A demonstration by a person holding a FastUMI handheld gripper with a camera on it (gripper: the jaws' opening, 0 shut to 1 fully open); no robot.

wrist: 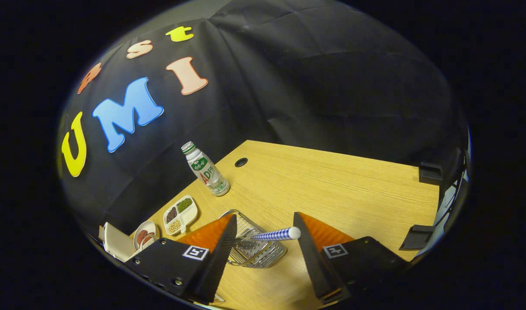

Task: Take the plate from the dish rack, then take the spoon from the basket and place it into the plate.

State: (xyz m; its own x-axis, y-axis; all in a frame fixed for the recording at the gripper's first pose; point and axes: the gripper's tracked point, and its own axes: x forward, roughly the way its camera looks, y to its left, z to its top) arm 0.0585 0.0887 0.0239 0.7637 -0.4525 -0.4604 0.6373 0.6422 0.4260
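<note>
1. The claw (263, 241) is spread wide, its two fingers well apart and pinching nothing.
2. Between the fingers, just ahead of them, sits a perforated metal basket (256, 249) on the wooden worktop (331, 185). A spoon handle (276, 234) with a blue-and-white checked pattern and a white rounded end sticks out of it, lying nearly level and pointing toward the right finger.
3. The spoon's bowl is hidden inside the basket, behind the left finger.
4. I cannot make out the task's plate or a dish rack. Beyond the left finger lie a divided dish of beans (180, 214), a small round dish (144, 234) and a pale box (116, 243); a drink bottle (206, 170) stands farther back.
5. Judged from this, the spoon grasp is the step in hand.
6. Risks: the handle is thin and round, so closing off-centre could roll it out of the grip.
7. The handle end sits close to the right finger; an uneven approach could knock it deeper into the basket.
8. A finger catching the rim could drag or tip the light basket.
</note>
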